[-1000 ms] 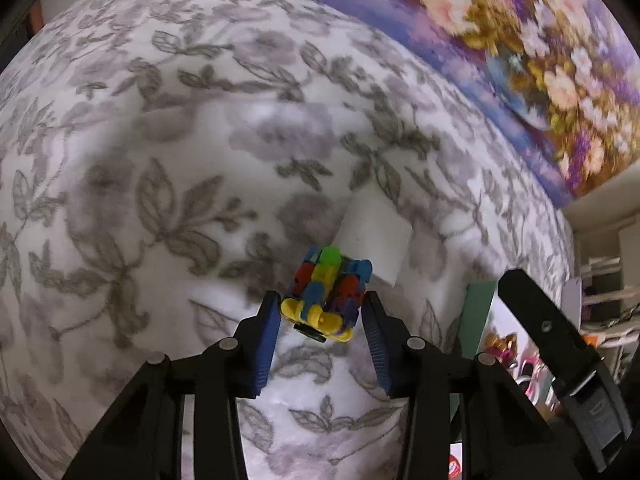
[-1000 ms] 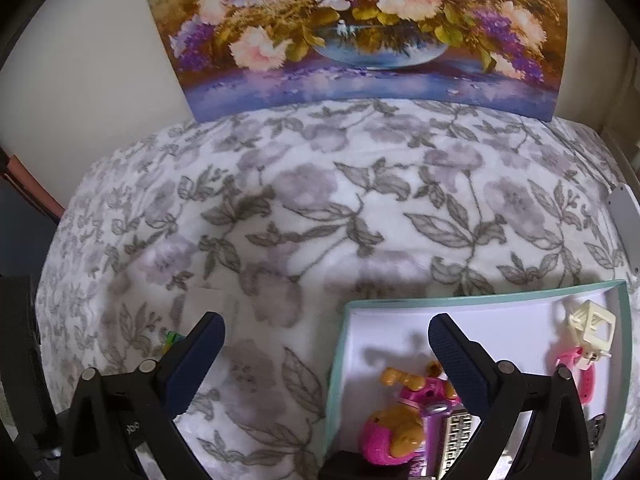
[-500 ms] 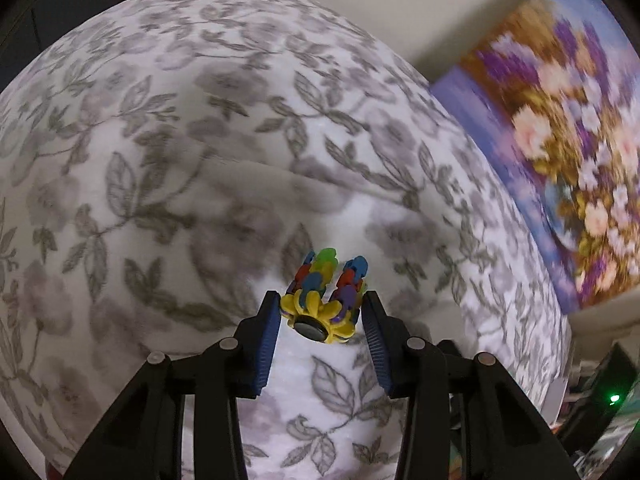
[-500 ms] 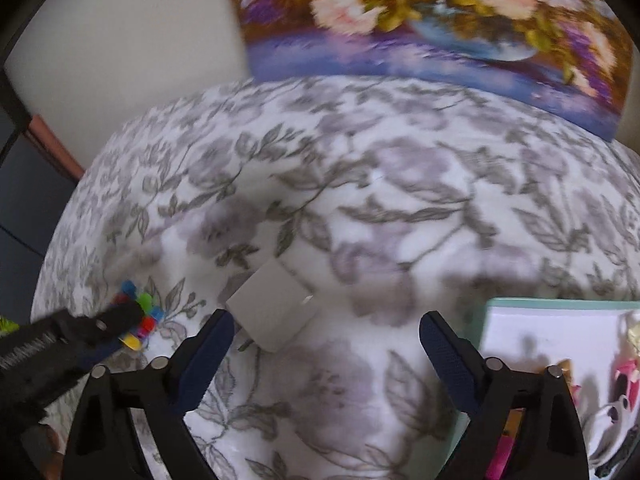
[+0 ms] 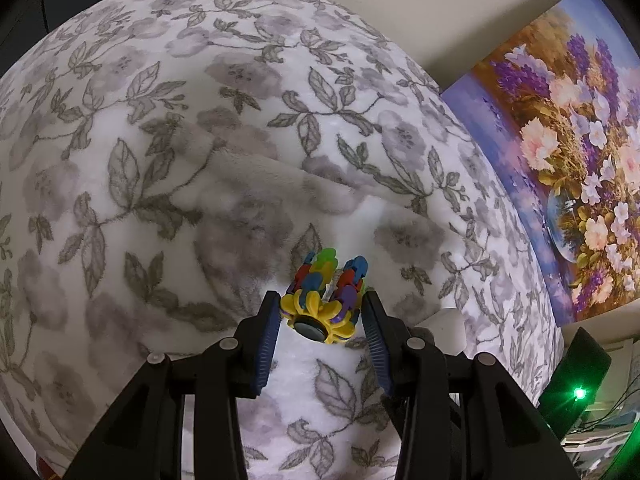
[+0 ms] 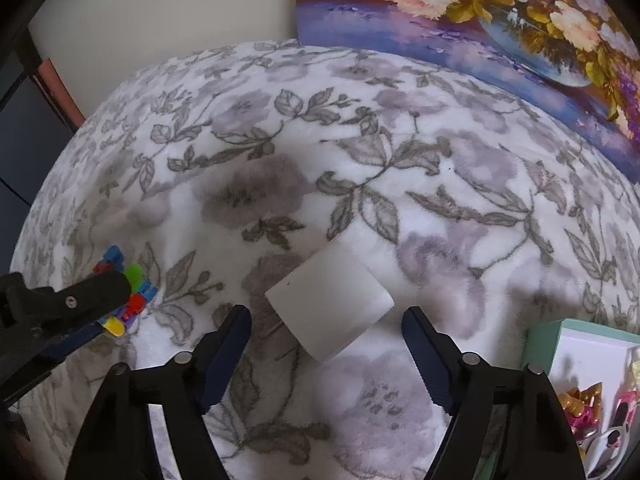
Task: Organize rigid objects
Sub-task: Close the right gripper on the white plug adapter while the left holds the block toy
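The left gripper is clamped on a multicoloured plastic gear toy, its blue-padded fingers pressing the yellow flower-shaped end from both sides. The toy sits low over the floral fleece blanket; whether it touches the fabric is hard to judge from this angle. From the right wrist camera the same toy shows at the far left, partly hidden behind the left gripper's black finger.

The right gripper stands wide, holding nothing, with a white square block lying on the blanket just ahead of its fingertips. At the lower right, a teal-rimmed white tray holds pink and gold toys. A flower painting leans at the blanket's far edge.
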### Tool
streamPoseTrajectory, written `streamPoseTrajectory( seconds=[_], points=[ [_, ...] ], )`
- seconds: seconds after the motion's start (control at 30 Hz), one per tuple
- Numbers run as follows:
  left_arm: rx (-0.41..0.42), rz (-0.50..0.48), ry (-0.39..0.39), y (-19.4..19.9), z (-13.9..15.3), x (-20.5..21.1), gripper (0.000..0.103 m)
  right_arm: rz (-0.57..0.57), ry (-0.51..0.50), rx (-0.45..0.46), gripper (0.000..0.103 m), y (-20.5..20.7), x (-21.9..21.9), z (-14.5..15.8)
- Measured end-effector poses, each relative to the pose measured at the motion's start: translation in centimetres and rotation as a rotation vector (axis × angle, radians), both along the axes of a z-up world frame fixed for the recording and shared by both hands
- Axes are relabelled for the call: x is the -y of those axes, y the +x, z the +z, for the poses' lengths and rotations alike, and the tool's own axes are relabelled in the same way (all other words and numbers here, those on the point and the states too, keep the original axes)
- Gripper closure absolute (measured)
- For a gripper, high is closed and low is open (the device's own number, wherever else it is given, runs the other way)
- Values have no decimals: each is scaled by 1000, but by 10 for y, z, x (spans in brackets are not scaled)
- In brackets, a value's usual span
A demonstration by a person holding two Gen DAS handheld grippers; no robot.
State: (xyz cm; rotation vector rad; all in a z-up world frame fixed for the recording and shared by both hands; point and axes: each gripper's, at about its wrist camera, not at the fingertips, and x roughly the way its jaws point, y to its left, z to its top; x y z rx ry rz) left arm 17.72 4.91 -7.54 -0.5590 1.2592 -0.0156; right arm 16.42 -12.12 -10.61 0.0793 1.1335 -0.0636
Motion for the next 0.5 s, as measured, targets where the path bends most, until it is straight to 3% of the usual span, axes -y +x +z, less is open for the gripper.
streamPoseTrajectory(
  seconds=[0.2,0.5],
  points=[
    [4,-2,1,0,3,1,60,8,-7,4,39,0,2,2],
    [42,-31,17,-11,23,10,60,1,31,0,39,-18,6,7]
  ],
)
